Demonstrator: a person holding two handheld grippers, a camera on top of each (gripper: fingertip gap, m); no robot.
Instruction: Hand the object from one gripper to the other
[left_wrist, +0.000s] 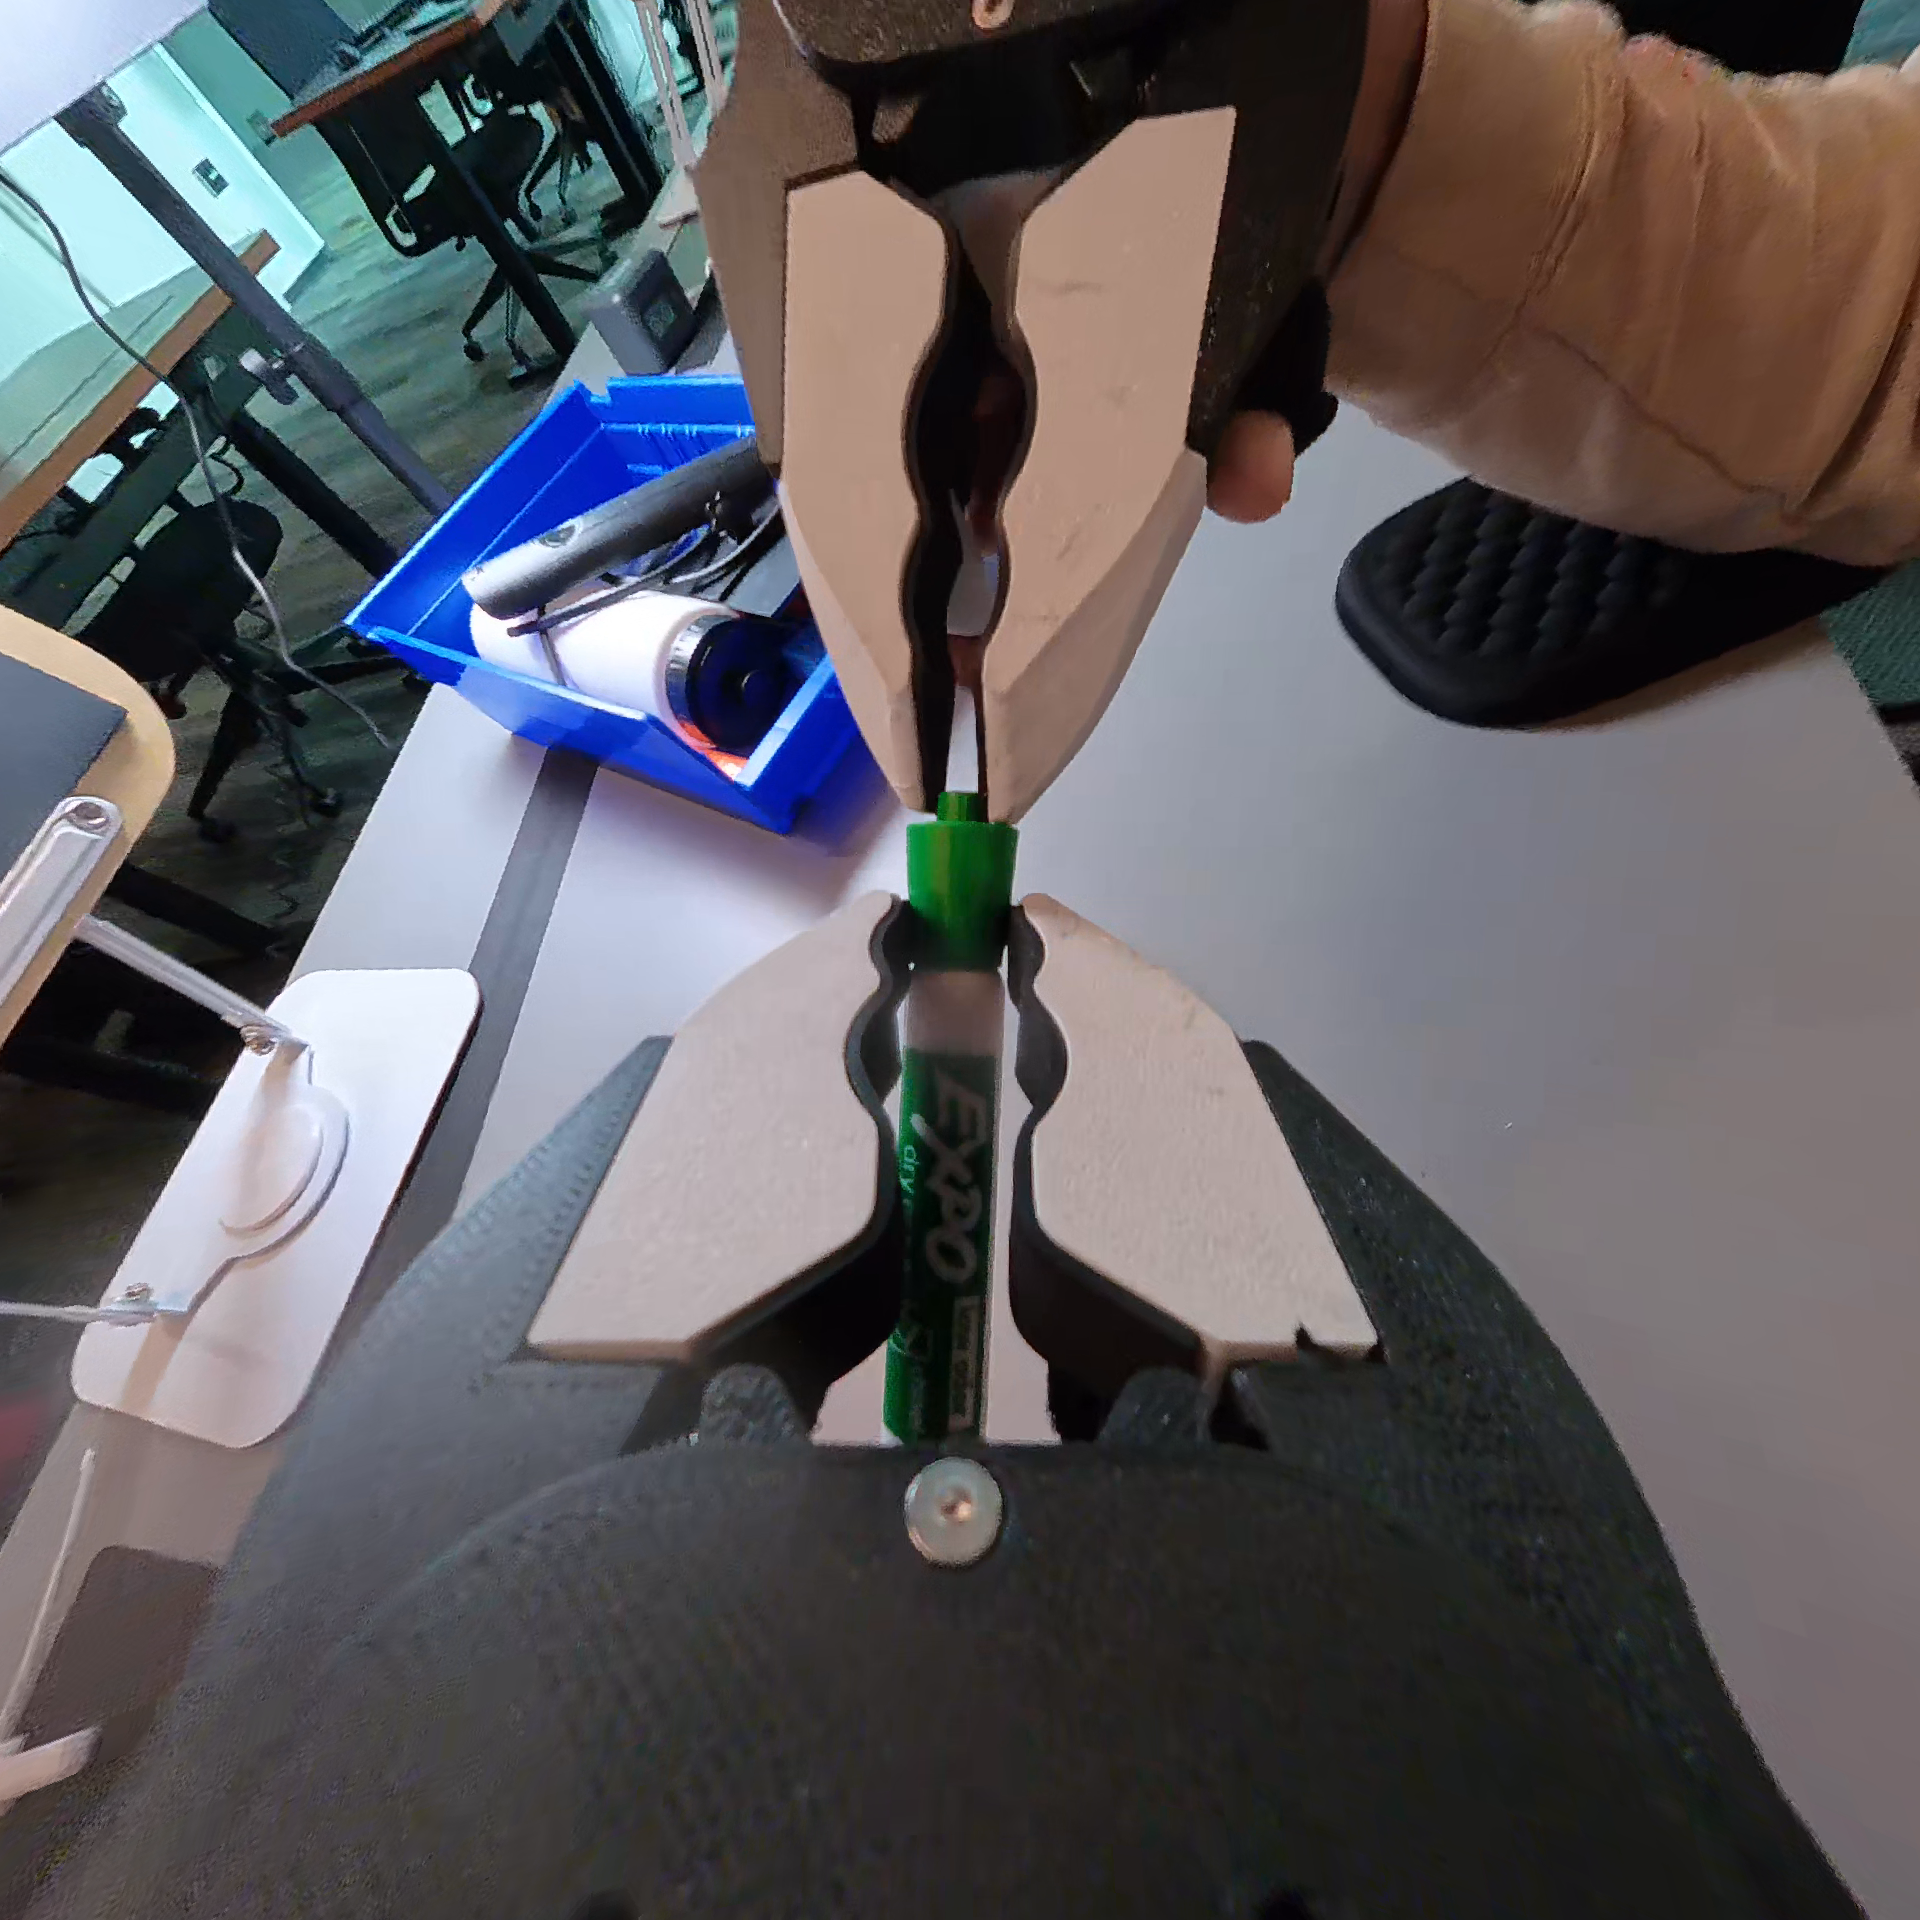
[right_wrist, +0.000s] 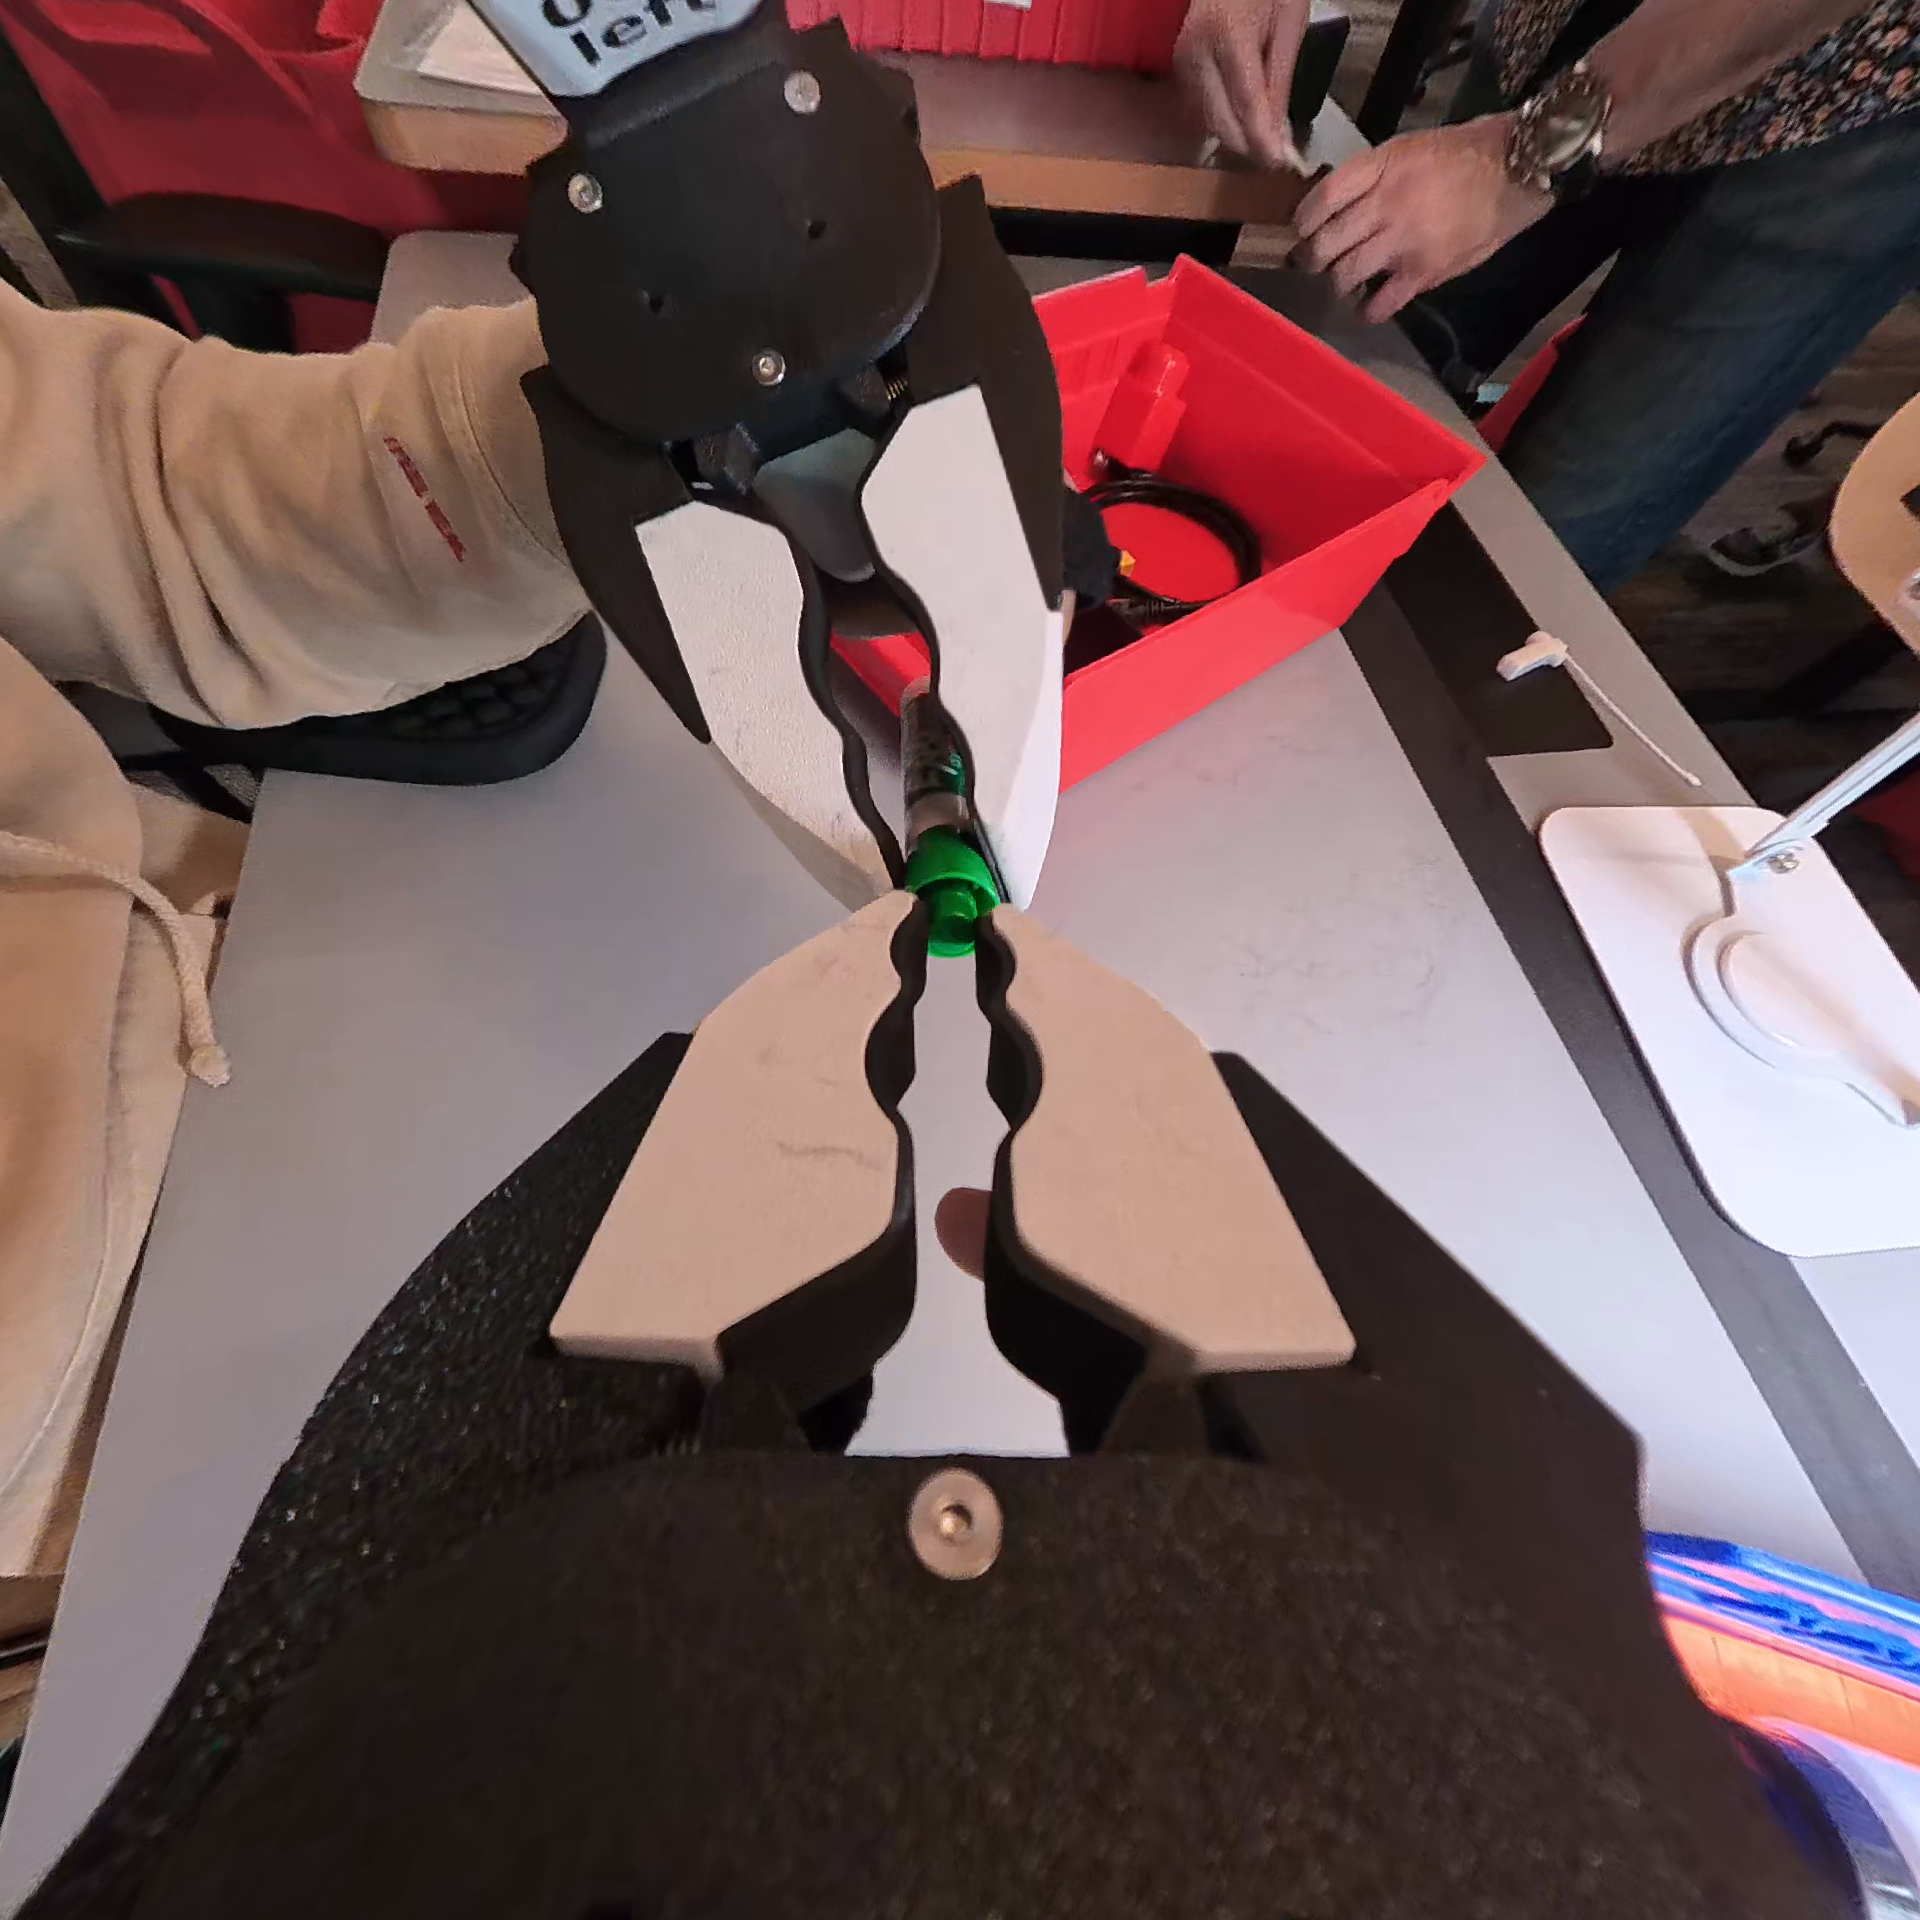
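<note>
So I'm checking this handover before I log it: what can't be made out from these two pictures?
- Marker: its rear end is hidden behind the left claw's body in the left wrist view.
- Right claw: whether its tips truly pinch the marker's end can't be told; they crowd it in both views.
- Blue bin: contents partly hidden by the right claw in the left wrist view.
- Red bin: partly hidden by the left claw in the right wrist view.

We see even, bright indoor light, soft shadows, strong wide-angle bending toward the edges, and blur at 5 o'clock in the right wrist view.
</note>
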